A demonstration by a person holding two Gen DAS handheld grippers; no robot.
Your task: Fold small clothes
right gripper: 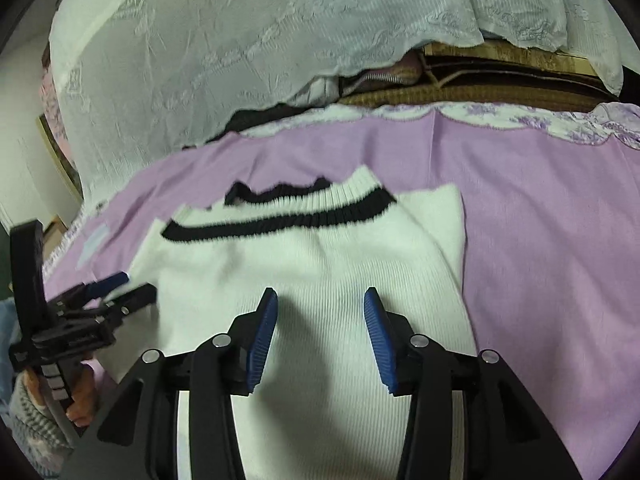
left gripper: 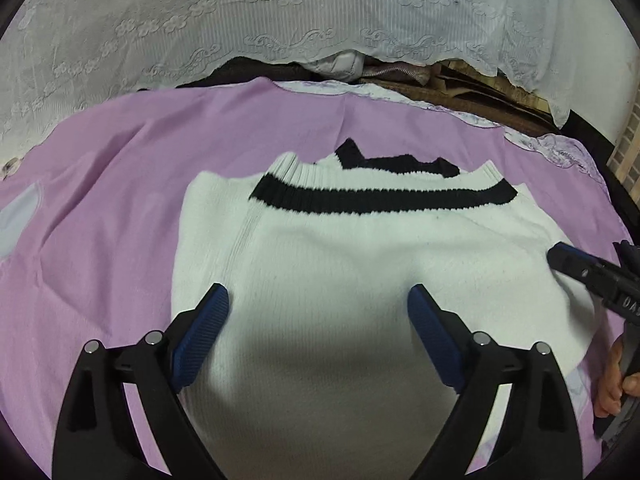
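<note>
where both tools (left gripper: 318,312) (right gripper: 320,320) gape, sweater (left gripper: 360,248) beneath

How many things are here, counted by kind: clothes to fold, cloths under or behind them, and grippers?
Clothes to fold: 1, the white sweater with black stripes.
Cloths: 2, the purple sheet under it and the white lace cover behind.
Grippers: 2, the left gripper and the right gripper, both with jaws open.
Total: 5

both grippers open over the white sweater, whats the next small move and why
Probably lower both and pinch the near hem. The left gripper and right gripper hover open, holding nothing, above the white sweater, which lies flat on the purple sheet with its collar at the far end.
</note>
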